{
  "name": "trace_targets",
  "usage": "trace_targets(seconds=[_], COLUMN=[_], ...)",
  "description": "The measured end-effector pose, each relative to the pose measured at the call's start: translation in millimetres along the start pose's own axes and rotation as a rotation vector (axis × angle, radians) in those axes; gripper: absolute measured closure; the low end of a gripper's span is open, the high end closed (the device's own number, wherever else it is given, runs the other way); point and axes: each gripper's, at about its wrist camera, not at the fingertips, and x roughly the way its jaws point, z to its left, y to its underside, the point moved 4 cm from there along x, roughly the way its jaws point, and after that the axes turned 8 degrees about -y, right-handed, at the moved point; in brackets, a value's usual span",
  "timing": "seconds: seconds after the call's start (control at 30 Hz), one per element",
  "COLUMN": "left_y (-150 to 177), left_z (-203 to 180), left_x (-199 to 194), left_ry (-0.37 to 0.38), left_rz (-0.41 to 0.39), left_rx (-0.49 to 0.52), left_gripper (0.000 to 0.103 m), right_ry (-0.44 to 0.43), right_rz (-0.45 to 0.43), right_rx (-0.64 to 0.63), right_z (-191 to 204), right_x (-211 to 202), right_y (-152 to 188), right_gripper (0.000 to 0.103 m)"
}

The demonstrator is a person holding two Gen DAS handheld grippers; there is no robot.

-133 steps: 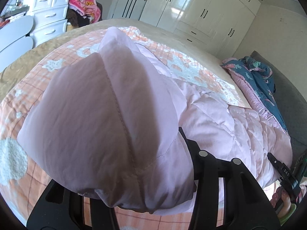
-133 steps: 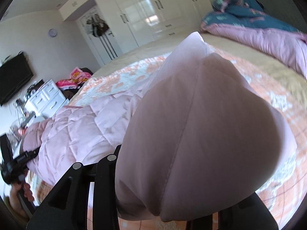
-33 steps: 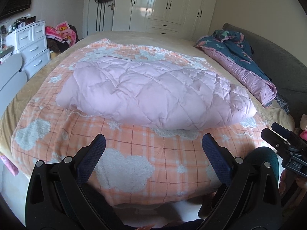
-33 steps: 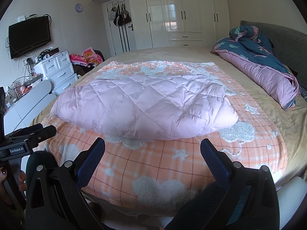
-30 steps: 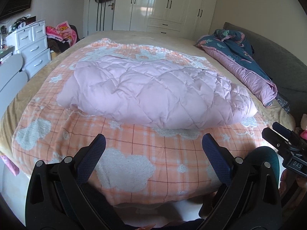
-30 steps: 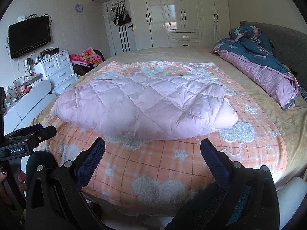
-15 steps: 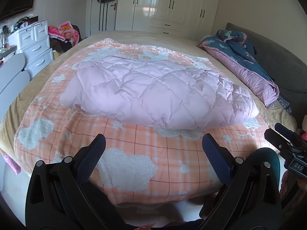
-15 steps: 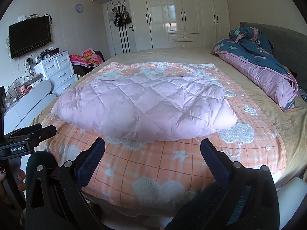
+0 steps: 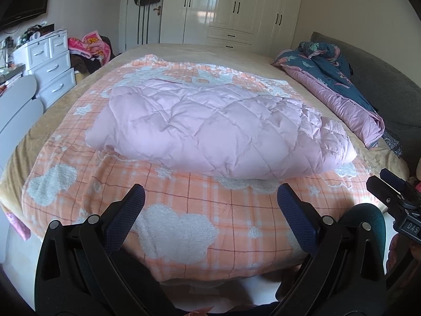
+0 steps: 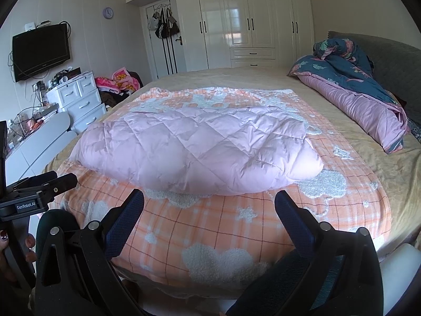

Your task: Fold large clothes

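A pink quilted down coat (image 9: 218, 126) (image 10: 194, 150) lies folded into a long bundle on the orange checked blanket (image 9: 184, 226) (image 10: 223, 237) across the bed. My left gripper (image 9: 210, 200) hangs open near the bed's front edge, well short of the coat, with nothing between its fingers. My right gripper (image 10: 210, 202) is open too, pulled back to the same edge and empty. In the left wrist view the right gripper's body shows at the far right; in the right wrist view the left gripper's body shows at the far left with a hand under it.
A rolled blue and pink duvet (image 9: 339, 89) (image 10: 363, 100) lies along the bed's right side by a grey headboard (image 10: 389, 60). White drawers (image 9: 50, 65) stand left of the bed, white wardrobes (image 10: 242, 21) behind it, and a television (image 10: 40, 51) on the left wall.
About four seconds ago both grippers were shut on the coat and held it up. Now it lies on the bed and both are open. In the last second they drew back slightly.
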Motion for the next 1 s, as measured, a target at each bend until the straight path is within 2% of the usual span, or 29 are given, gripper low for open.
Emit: trace_targets(seconds=[1.0], left_y=[-1.5], left_z=[1.3], left_x=[-1.9], left_ry=[-0.012], left_rz=[-0.003], left_rx=[0.000], left_gripper=[0.009], right_ry=[0.003], right_rz=[-0.005], right_rx=[-0.002], right_z=[2.1], right_x=[-2.9], right_y=[-0.2], right_gripper=[0.004])
